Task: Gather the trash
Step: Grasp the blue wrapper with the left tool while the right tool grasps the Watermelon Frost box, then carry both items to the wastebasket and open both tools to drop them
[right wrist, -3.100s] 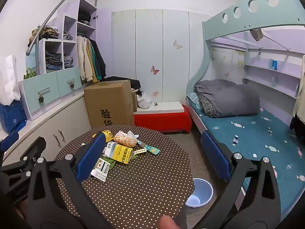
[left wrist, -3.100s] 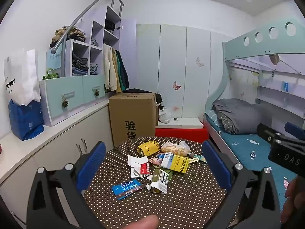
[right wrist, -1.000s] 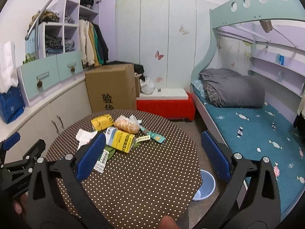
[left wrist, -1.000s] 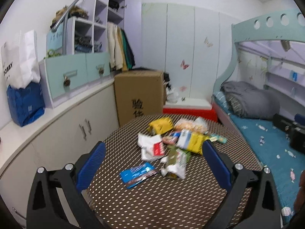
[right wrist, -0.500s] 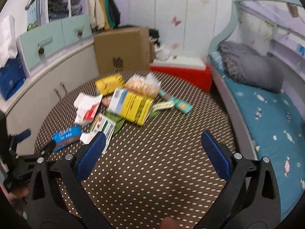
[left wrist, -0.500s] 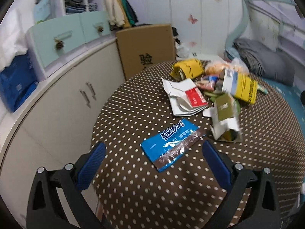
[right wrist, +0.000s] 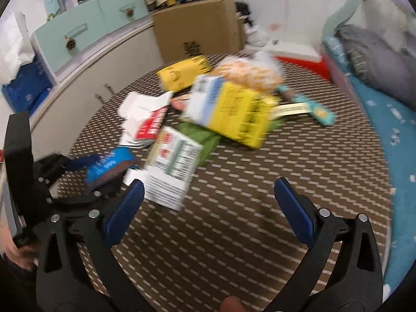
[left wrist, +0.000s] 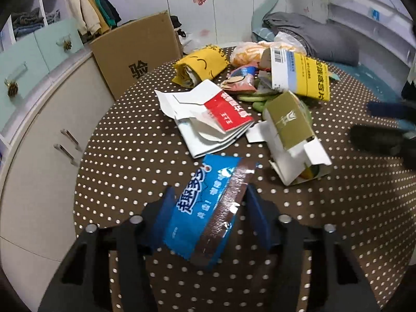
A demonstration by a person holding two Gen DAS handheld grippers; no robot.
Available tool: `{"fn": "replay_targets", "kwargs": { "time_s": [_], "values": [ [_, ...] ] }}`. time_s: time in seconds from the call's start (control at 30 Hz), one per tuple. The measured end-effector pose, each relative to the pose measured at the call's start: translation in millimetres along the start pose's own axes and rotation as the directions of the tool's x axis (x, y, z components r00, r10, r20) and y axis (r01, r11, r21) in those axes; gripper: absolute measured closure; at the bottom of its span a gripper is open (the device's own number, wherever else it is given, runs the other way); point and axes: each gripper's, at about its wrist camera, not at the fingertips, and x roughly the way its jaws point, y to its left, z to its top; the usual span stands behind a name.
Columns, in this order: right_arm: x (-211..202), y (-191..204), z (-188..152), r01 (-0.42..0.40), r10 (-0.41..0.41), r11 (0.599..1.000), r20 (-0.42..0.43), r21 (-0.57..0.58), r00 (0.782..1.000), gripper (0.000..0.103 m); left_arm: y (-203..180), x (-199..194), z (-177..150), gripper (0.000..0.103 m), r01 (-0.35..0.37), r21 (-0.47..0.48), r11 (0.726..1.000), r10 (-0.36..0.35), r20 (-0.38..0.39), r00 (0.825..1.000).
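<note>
Because the left gripper [left wrist: 208, 213] has just been closing its jaws around the flat blue snack wrapper [left wrist: 208, 208] on the desk [left wrist: 338, 221], the thin foil could slip free; the right gripper [right wrist: 208, 208] hangs wide, empty.

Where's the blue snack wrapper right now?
In the left wrist view the blue snack wrapper lies between the fingers of the left gripper, at the near edge of the dotted table, just in front of the red-and-white carton.

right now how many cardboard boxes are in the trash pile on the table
3. The yellow and white box is at the pile's far side, the gold-topped white box lies open nearest the right gripper, the torn red and white carton between. More may hide underneath.
</note>
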Motion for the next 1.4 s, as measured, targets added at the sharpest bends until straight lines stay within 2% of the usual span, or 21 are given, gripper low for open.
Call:
{"fn": "replay_targets", "kwargs": {
  "time_s": [0.1,0.17,0.2,0.3,0.37,0.5,0.77,0.83,0.97,1.03,1.3,1.4],
  "values": [
    [17,14,6,-0.018,0.018,1.000,-0.018,-0.015,1.000,0.006,-1,-2,-5,0.057,0.014,-0.032,0.999,-0.014,0.005,1.000],
    [30,22,7,-0.025,0.024,0.999,-0.044,-0.025,0.999,0.014,-1,-5,-9,0.059,0.018,-0.053,0.998,-0.018,0.006,1.000],
    [37,24,8,-0.027,0.025,0.999,-0.060,-0.026,0.998,0.028,-1,-6,-10,0.059,0.019,-0.065,0.998,-0.019,0.006,1.000],
    [37,26,6,-0.004,0.002,0.999,-0.047,-0.042,0.999,0.049,1,-8,-12,0.060,0.026,-0.086,0.996,-0.025,0.007,1.000],
    [33,19,3,-0.036,0.035,0.999,-0.049,-0.021,0.998,0.049,1,-8,-11,0.062,0.028,-0.097,0.995,-0.028,0.009,1.000],
    [14,1,-7,-0.040,0.039,0.999,-0.026,-0.006,0.999,0.050,-1,-9,-8,0.069,0.042,-0.125,0.991,-0.040,0.020,0.999],
    [-27,-41,-22,-0.066,0.064,0.997,0.036,0.041,0.997,0.050,-16,-18,-10,0.070,0.086,-0.182,0.979,-0.080,0.041,0.996],
    [-40,-52,-23,-0.072,0.069,0.996,0.062,0.054,0.996,0.050,-19,-23,-8,0.073,0.092,-0.193,0.977,-0.083,0.056,0.995],
    [-60,-69,-20,-0.066,0.058,0.996,0.110,0.068,0.992,0.050,-33,-31,2,0.088,0.115,-0.199,0.973,-0.099,0.086,0.991],
    [-67,-78,-20,-0.066,0.056,0.995,0.125,0.078,0.991,0.050,-39,-29,8,0.091,0.123,-0.191,0.974,-0.109,0.086,0.990],
    [-76,-105,-27,-0.063,0.048,0.991,0.132,0.115,0.990,0.050,-59,-18,15,0.092,0.072,-0.148,0.986,-0.063,0.063,0.996],
    [-75,-110,-28,-0.072,0.055,0.990,0.135,0.125,0.989,0.050,-56,-21,18,0.099,0.056,-0.144,0.988,-0.047,0.063,0.997]
  ]
}}
